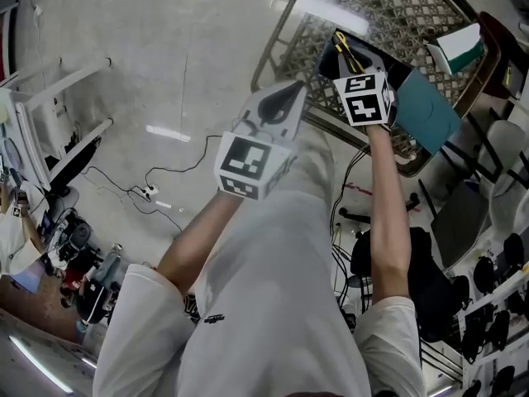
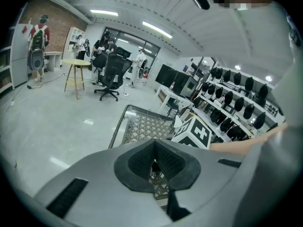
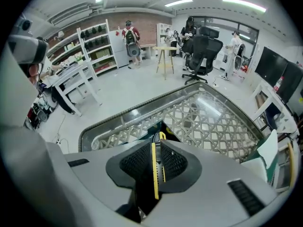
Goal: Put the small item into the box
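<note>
Right tool (image 3: pixel 158 144): clamped on a thin yellow-and-black item (image 3: pixel 155 174), possibly a utility knife.
Left tool (image 2: pixel 155 149): jaws together, nothing between them.
Box (image 1: pixel 428 112): teal, at table (image 1: pixel 388 15) edge, upper right.

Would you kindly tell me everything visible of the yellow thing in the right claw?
The cutter is a slim flat strip, yellow with black trim, plastic by its look. It stands on edge between the pads of the right claw, which press on both its sides; its tip pokes out beyond them, over the lattice table.
</note>
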A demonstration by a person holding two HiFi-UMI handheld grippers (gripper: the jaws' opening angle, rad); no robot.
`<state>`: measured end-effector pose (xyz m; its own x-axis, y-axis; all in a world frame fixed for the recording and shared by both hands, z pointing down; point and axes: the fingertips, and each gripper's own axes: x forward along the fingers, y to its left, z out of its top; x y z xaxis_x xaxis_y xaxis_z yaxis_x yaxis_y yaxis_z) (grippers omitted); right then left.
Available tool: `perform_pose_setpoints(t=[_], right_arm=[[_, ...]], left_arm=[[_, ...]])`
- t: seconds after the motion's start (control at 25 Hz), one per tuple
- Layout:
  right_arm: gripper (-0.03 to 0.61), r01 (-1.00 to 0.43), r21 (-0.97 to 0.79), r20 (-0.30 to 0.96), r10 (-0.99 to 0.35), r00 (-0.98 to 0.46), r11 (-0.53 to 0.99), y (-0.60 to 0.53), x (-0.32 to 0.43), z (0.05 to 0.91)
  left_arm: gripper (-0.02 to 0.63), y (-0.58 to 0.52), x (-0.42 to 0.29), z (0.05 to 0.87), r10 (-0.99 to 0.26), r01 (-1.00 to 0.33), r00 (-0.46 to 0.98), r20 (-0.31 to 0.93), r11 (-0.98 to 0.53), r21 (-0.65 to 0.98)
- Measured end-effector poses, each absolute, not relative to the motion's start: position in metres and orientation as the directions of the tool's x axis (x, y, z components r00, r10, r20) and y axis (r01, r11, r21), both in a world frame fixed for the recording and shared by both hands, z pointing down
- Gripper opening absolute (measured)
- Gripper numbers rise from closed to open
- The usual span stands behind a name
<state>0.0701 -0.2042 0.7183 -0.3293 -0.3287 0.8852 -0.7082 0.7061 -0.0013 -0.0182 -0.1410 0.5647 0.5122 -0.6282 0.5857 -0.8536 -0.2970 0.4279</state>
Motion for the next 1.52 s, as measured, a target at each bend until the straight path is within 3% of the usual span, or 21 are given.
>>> perform_pose_setpoints(t=[0.72, 1.52], right_arm=[[0.008, -0.808, 0.079, 0.779, -0.541, -0.315, 0.584, -0.156, 0.067, 0.587], [0.002, -0.920, 0.094, 0.497, -0.819, -0.288, 0.381, -0.104, 0.090, 0.395]], left_arm=[[0.002, -0.115, -0.035, 0.493, -0.661, -0.829, 0.555, 0.505, -0.387, 0.404], [0.002, -0.108, -0.050, 0.390, -0.729, -0.810, 0.580, 0.363, -0.472, 0.348]])
